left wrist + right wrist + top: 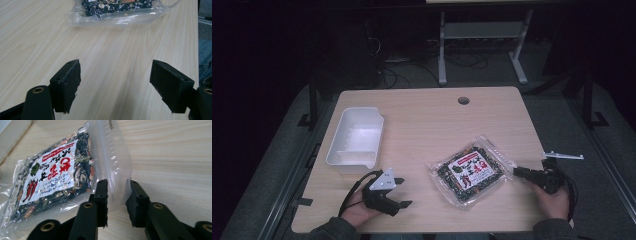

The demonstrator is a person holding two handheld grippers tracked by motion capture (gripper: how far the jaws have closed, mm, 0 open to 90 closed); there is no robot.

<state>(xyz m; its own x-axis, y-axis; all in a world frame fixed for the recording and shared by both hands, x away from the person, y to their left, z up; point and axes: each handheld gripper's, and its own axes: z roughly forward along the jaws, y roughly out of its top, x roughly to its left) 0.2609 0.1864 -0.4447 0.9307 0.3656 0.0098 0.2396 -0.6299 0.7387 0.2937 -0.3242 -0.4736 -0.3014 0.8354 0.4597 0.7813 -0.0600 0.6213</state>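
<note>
1. A white tub (355, 141) sits on the counter (422, 115), far left.
2. My left gripper (398, 192) rests low on the counter, fingers (65, 85) wide apart, holding nothing.
3. The clear packet (471, 169) of dark dried mix, with a white-and-red label, lies flat between my grippers.
4. My right gripper (117, 195) has its fingers (102, 200) around the packet's clear sealed edge, almost closed.

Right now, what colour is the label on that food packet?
White with red and black print, clearest in the right gripper view: label on packet.
</note>
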